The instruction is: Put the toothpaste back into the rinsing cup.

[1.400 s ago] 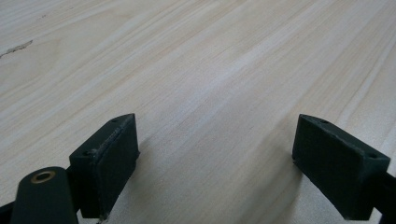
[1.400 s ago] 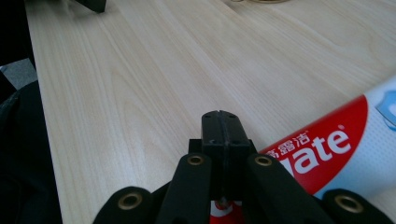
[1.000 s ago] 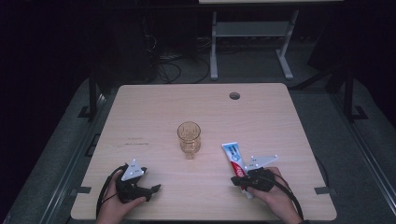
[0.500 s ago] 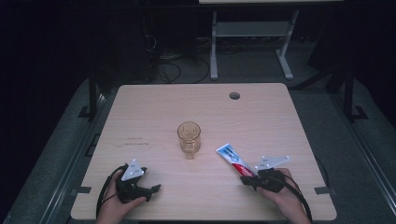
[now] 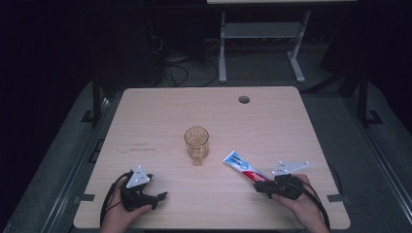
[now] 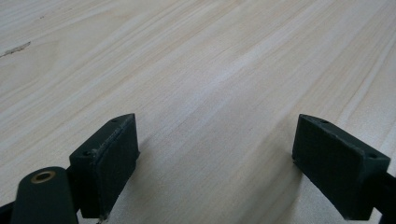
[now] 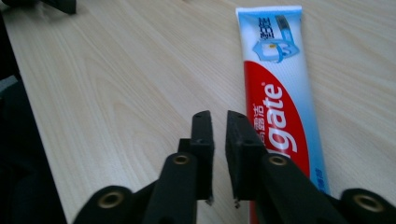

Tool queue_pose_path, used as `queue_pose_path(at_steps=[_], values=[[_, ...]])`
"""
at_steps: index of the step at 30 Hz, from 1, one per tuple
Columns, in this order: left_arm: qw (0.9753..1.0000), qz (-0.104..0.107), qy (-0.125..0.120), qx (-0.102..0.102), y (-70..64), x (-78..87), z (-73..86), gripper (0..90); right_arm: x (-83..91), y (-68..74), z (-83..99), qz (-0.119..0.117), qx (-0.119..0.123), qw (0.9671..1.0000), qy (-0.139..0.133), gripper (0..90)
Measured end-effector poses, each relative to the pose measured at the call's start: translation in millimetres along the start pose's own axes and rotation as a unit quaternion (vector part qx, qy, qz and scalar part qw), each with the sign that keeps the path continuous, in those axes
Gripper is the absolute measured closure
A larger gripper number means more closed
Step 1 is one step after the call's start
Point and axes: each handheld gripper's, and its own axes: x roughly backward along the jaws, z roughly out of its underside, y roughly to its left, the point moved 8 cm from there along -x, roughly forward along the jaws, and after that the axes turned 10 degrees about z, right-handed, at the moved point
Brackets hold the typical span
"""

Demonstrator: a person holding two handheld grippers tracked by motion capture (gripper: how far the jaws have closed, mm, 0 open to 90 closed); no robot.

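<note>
A red, white and blue toothpaste tube (image 5: 243,167) lies flat on the wooden table (image 5: 160,111), slanting toward the front right. My right gripper (image 5: 259,186) rests at the tube's near end. In the right gripper view its jaws (image 7: 218,116) are shut to a thin slit with nothing between them, and the tube (image 7: 275,88) lies just beside the right one. An amber drinking glass (image 5: 197,142) stands upright at the table's middle. My left gripper (image 5: 158,197) sits at the front left, open wide over bare wood (image 6: 215,140).
A round cable hole (image 5: 244,99) is at the table's far right. The table's front edge runs just under both hands. Behind the table are a white metal stand (image 5: 257,34) and cables on a dark floor.
The right gripper has moved right and slightly toward the front edge. The toothpaste tube has swung from a steeper angle to a flatter slant on the table. The left gripper has stayed still.
</note>
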Motion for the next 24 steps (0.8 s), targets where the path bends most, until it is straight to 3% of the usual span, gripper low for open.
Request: queue_pose_path(at_steps=[8, 16, 18, 24], values=[[1.0, 0.001, -0.001, 0.0, -0.6, -0.3, -0.2, 13.6, 0.9, -1.4, -10.2, 0.006, 0.003, 0.9999, -0.009, 52.6], [1.0, 0.002, -0.001, -0.001, -0.9, -0.5, -0.3, 13.6, -3.8, -9.2, -25.1, 0.03, 0.011, 0.9993, -0.017, 43.6], [1.0, 0.003, -0.002, -0.001, -1.0, -0.6, -0.4, 13.6, -6.7, -13.0, -30.0, 0.045, 0.016, 0.9988, -0.016, 42.5], [1.0, 0.004, -0.001, -0.003, -1.3, -0.6, -0.4, 13.6, -16.9, -18.6, -40.9, 0.058, 0.025, 0.998, -0.003, 39.1]])
